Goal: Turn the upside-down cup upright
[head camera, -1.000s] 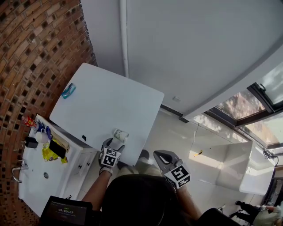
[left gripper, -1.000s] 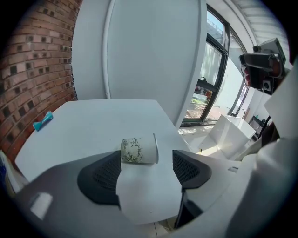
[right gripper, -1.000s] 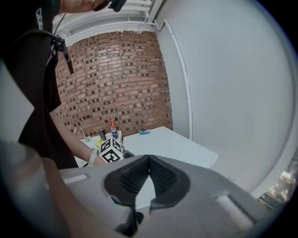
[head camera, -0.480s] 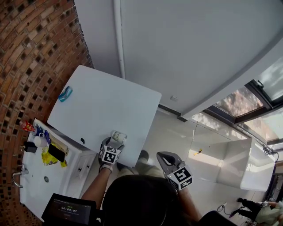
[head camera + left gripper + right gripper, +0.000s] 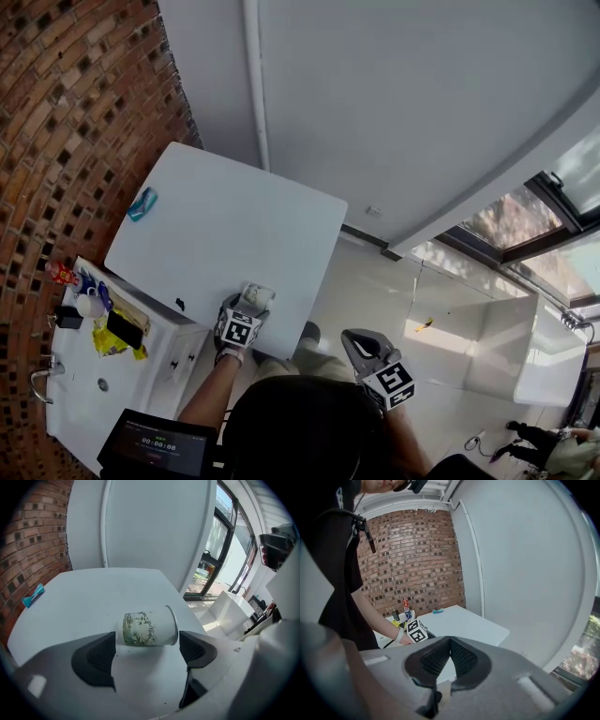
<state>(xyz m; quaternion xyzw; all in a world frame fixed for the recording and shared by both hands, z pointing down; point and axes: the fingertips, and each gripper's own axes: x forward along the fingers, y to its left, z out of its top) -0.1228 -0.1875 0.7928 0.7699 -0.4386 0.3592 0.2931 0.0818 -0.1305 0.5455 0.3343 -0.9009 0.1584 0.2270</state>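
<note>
A white paper cup printed with green leaves lies on its side on the white table, rim to the right, close to the table's near edge. My left gripper straddles it; the jaws have just been opening and stand wide, one pad beside the base and one beside the rim, neither pressing. From the head view the cup shows just beyond the left gripper. My right gripper hangs off the table over the floor, and its pads meet with nothing between them.
A small blue object lies at the table's far left. Left of the table, a white counter with a sink carries bottles and a yellow item. A brick wall stands behind; a dark screen sits near me.
The left gripper has sunk a little and closed in on the cup, which now sits between its wider jaws. The right gripper has stayed where it was.
</note>
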